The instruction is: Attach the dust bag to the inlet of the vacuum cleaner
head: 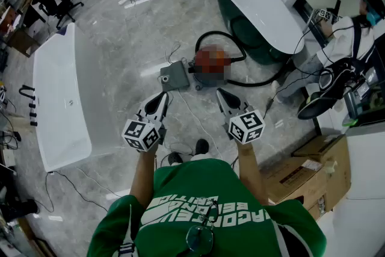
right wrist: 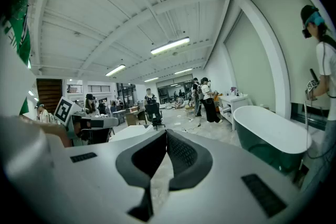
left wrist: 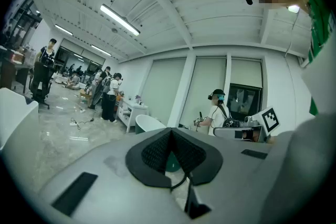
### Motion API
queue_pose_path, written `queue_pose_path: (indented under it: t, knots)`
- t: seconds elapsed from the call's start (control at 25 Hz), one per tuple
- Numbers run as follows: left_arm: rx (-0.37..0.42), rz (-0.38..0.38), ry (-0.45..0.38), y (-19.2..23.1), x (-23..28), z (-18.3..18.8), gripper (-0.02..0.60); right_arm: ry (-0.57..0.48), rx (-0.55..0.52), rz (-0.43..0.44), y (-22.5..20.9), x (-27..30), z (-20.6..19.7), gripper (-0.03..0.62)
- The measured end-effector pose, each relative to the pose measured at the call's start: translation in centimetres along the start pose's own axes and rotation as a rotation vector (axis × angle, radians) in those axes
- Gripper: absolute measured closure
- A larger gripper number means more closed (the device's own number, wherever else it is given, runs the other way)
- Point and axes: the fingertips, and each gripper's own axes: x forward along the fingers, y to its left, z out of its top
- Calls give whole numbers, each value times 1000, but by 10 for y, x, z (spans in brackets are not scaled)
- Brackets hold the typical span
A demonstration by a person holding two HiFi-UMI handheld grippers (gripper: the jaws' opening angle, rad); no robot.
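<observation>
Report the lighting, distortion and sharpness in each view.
Head view: even overhead light, glossy grey floor showing pale glare, edges bowed. Left gripper view: fisheye with black corners, fluorescent ceiling strips blown out, near left hand-held gripper slightly soft. Right gripper view: same vignette, white ceiling beams curved, background sharp.

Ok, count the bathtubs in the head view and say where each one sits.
2. One white rectangular bathtub stands at the left; one oval bathtub, green outside, stands at the upper right beyond the vacuum cleaner. More may be outside the frame.
</observation>
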Motion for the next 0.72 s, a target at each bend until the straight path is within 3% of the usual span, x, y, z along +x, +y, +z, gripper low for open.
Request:
queue_pose_path:
  t: [0.72]
  knots:
    - [18,26,30,-29,47,-13,578,-21,38,15,-51,-7,0,585]
